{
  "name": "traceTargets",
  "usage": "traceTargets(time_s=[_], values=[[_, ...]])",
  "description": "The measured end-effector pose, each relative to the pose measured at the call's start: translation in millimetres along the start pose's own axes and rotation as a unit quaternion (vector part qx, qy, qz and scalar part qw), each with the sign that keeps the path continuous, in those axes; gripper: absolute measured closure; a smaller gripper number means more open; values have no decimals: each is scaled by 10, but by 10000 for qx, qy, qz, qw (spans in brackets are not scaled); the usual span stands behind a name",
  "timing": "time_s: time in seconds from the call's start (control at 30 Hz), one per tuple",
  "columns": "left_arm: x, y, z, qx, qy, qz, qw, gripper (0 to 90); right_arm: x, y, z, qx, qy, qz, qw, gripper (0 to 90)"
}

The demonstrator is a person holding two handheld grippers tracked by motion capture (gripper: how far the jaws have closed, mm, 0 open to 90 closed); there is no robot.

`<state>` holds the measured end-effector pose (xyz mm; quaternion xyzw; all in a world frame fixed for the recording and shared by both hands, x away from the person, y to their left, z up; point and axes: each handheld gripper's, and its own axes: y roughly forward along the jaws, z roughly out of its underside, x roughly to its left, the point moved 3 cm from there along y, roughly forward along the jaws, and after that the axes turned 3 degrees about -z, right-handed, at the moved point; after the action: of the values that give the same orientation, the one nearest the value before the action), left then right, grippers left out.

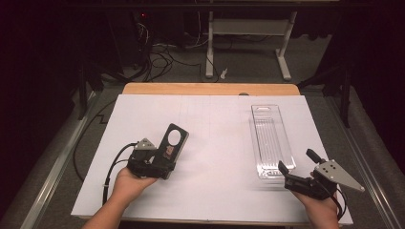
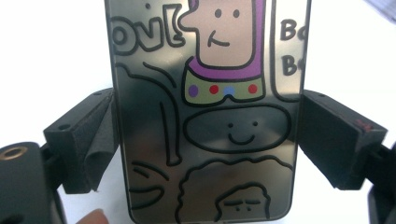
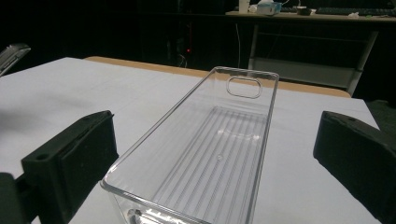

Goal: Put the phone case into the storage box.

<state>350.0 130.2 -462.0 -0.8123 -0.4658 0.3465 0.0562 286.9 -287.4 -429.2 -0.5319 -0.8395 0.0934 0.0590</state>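
Note:
A dark, glossy phone case (image 1: 173,140) with cartoon drawings and a round camera hole is held tilted up above the white sheet at left of centre. My left gripper (image 1: 165,156) is shut on its lower part; in the left gripper view both black jaws press the sides of the case (image 2: 205,140). A clear plastic tray (image 1: 270,138) lies lengthwise at the right. My right gripper (image 1: 298,161) stands open at the tray's near end, and in the right gripper view the tray (image 3: 219,149) sits between the spread jaws without touching them.
A white sheet (image 1: 210,143) covers the wooden table (image 1: 210,88). Behind the table are cables on the floor (image 1: 157,57) and a white desk frame (image 1: 248,33). A person's fingertip (image 2: 93,217) shows beneath the case.

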Motion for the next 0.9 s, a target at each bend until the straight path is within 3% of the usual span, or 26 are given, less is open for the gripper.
traceTargets(time_s=[0.07, 0.27, 0.3, 0.4, 0.43, 0.53, 0.9], values=[[-3, -10, 4, -96, 54, 2, 9999, 131, -1, 1, -1, -3, 3, -1, 10000, 2], [14, -30, 35, -123, -67, 120, 9998, 131, -1, -1, -5, -11, -7, -1, 10000, 2], [14, -47, 21, -147, -187, 195, 9995, 131, 1, -1, -5, -11, -6, -4, 10000, 2], [5, -69, 23, -210, -245, 260, 9991, 131, 9, -2, -10, -19, -11, -16, 10000, 2], [5, -79, 30, -224, -152, 275, 9993, 131, 10, -1, -10, -22, -15, -24, 10000, 2], [-23, -97, 26, -342, -147, 360, 9987, 130, 14, 3, -6, -15, -20, -43, 10000, 2], [-100, -201, -19, -736, -134, 903, 9931, 130, 33, 30, 15, 14, -30, -97, 9999, 2]])
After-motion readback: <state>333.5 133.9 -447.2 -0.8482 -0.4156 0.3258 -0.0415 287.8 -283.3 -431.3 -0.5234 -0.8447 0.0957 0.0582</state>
